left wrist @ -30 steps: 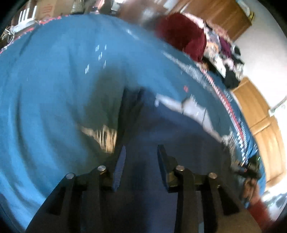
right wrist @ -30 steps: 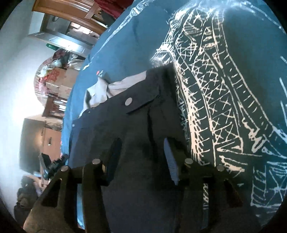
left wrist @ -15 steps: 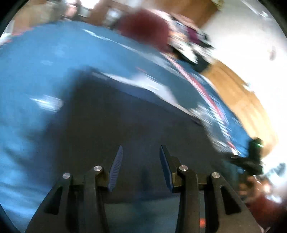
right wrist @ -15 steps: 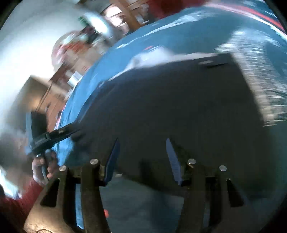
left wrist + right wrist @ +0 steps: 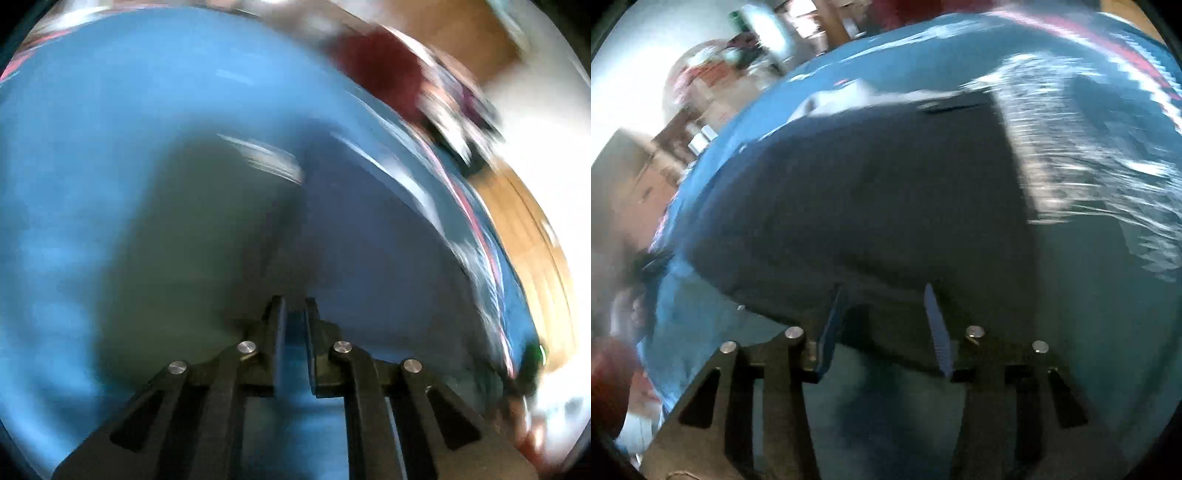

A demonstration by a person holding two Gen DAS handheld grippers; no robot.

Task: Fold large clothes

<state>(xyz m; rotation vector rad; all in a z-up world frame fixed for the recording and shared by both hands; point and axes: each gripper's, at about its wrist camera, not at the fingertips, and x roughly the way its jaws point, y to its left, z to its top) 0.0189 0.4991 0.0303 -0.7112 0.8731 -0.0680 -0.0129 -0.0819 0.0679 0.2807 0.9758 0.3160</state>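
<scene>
We see a dark navy garment (image 5: 871, 206) lying flat on the blue patterned cloth (image 5: 1108, 258), our right gripper (image 5: 882, 321) at its near edge, jaws apart, our left gripper (image 5: 294, 332) over the garment, jaws nearly closed, whether pinching fabric we cannot tell

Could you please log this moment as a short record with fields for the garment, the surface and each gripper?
garment: dark navy garment, lying flat, pale lining showing at its far edge
surface: blue patterned cloth
left gripper: jaws nearly closed, blue cloth visible in the narrow gap; a grip on fabric cannot be confirmed
right gripper: jaws open, over the garment's near edge
image quality: both views motion-blurred
</scene>
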